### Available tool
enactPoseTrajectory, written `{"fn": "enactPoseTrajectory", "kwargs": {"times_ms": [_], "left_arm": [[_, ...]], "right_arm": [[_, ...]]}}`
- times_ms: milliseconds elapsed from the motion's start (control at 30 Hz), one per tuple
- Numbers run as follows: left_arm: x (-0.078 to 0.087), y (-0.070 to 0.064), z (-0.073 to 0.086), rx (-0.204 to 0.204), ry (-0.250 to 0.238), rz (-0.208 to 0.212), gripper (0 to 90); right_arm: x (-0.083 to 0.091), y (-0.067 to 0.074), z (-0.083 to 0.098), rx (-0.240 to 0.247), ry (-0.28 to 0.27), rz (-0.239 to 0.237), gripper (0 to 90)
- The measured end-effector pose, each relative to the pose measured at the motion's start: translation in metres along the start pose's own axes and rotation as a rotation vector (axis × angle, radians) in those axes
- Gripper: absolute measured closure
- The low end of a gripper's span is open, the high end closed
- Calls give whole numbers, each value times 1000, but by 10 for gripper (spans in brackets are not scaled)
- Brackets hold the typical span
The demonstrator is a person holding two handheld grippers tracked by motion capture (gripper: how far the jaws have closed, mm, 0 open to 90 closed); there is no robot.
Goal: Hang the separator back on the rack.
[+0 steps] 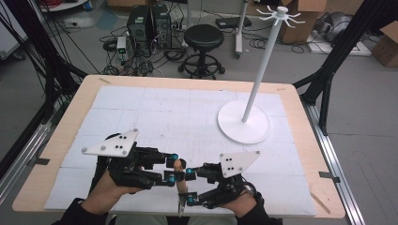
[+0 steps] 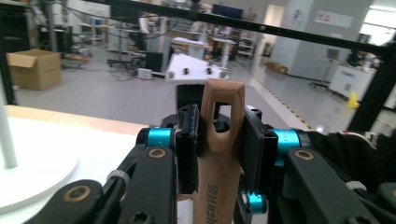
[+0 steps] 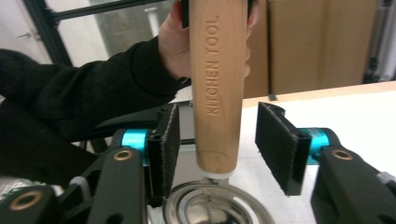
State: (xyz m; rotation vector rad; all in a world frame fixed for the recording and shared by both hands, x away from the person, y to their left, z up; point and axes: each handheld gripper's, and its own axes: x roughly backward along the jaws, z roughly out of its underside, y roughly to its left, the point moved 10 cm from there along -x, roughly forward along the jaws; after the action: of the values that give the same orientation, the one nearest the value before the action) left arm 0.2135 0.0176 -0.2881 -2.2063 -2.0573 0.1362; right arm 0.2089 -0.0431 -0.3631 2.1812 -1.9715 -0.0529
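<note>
A kitchen tool with a wooden handle [image 1: 179, 182] stands upright over the table's near edge, its metal head [image 1: 180, 207] hanging down. My left gripper [image 1: 174, 167] is shut on the handle's top end, just below the hanging hole; in the left gripper view both pads [image 2: 187, 140] press the wood [image 2: 219, 154]. My right gripper [image 1: 189, 185] comes in from the right, lower down. In the right gripper view its jaws stand open on either side of the handle [image 3: 217, 93], with a gap on each side, above the shiny metal head [image 3: 217, 205].
A white hook stand [image 1: 244, 121] with a round base and a tall pole rises at the table's back right. The table [image 1: 61, 140] has a white mat and wooden edges. Behind it are a black stool [image 1: 203, 40], computer cases and cables on the floor.
</note>
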Motion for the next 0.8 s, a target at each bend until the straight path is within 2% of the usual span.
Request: {"fn": "enactPoseTrajectory", "kwargs": {"times_ms": [67, 167, 233, 300, 333, 367, 400, 433, 467, 567, 633, 733, 800], "left_arm": [[-1, -6, -1, -6, -2, 33, 693], [-1, -9, -1, -17, -1, 40, 693], [-1, -8, -1, -4, 0, 45, 693], [-1, -6, -1, 5, -9, 26, 690], [0, -3, -2, 9, -12, -6, 684], [1, 0, -1, 21, -9, -46, 611], [1, 4, -1, 34, -6, -93, 501], [3, 8, -1, 36, -4, -154, 430], [4, 11, -1, 34, -1, -186, 394], [10, 21, 0, 37, 17, -298, 392], [13, 29, -1, 47, 16, -352, 396], [14, 37, -3, 54, 3, -386, 408], [12, 38, -2, 61, 3, -371, 424]], "right_arm": [[-2, 2, 0, -4, -2, -19, 547], [-3, 9, 1, 7, -8, -59, 666], [-2, 11, 1, 25, -4, -66, 685], [-2, 11, 1, 19, -7, -61, 689], [-2, 10, 1, 18, -12, -46, 691], [-1, 7, 0, -2, -14, -15, 694], [-1, 2, 0, -34, -18, 26, 695], [1, -3, -1, -51, -19, 67, 696], [4, -9, -1, -60, -20, 143, 696], [10, -19, -3, -66, -27, 268, 696], [12, -24, -3, -49, -13, 342, 696], [14, -30, -3, -44, -4, 428, 696], [14, -33, -2, -41, 15, 470, 695]]}}
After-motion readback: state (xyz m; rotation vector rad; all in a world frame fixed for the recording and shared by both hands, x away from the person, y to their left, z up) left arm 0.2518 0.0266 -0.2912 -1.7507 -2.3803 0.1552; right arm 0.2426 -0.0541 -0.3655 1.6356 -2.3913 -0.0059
